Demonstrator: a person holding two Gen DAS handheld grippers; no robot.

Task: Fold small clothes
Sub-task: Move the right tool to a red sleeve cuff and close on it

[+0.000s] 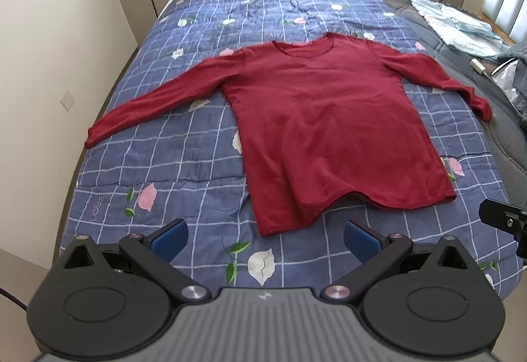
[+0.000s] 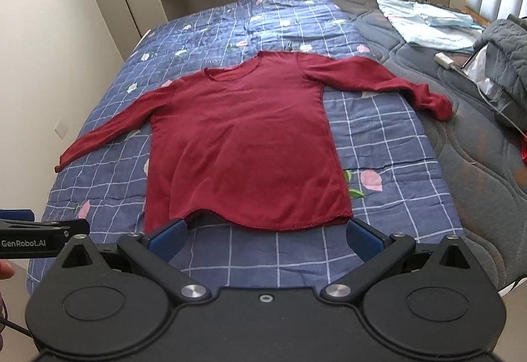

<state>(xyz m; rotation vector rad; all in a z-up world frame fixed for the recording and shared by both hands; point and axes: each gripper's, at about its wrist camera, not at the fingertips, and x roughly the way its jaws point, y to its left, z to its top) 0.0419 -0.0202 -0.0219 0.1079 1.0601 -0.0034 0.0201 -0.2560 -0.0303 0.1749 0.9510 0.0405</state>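
Observation:
A dark red long-sleeved shirt [image 1: 329, 118] lies flat and face up on the bed, neck toward the far end, both sleeves spread out to the sides. It also shows in the right wrist view [image 2: 243, 144]. Its hem is slightly rumpled and faces me. My left gripper [image 1: 265, 242] is open and empty, just short of the hem's left corner. My right gripper [image 2: 265, 238] is open and empty, its blue pads at the hem's edge, one on each side. The right sleeve's cuff [image 2: 434, 105] is bunched.
The bed carries a blue checked floral quilt [image 1: 171, 151] and a grey quilted mattress [image 2: 467, 158] on the right. Pale blue cloth [image 2: 425, 23], a dark grey padded item [image 2: 507, 62] and small clutter lie at the far right. A wall runs along the left.

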